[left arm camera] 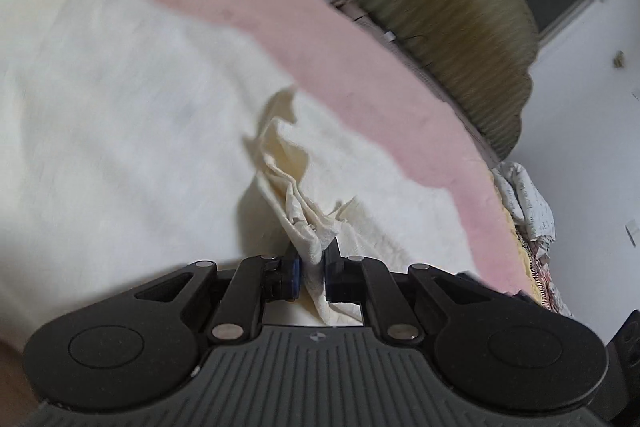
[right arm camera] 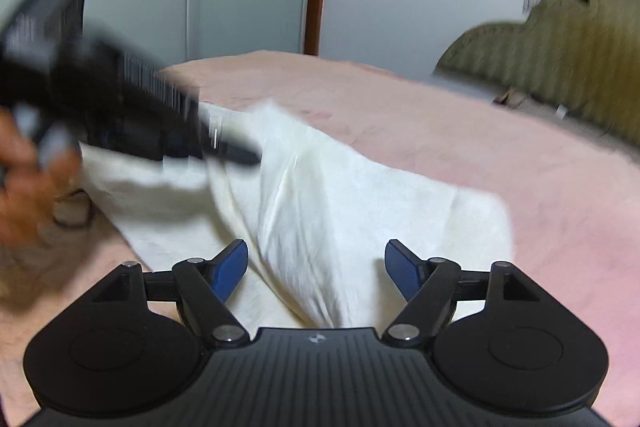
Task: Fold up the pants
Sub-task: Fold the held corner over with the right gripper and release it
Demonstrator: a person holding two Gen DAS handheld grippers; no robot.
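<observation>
left wrist view: left claw is pinching a pants edge mid-fold, right claw is gaping empty; next it likely needs carrying across the bed.

Cream-white pants on a pink bedspread, olive ribbed headboard, black claw with blue pads.

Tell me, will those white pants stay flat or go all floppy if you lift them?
Probably floppy: the white pants bunch into soft creases where the left gripper pinches them. Likely light, since a small pinch lifts a ridge. They drape limply over the pink bed cover.
</observation>
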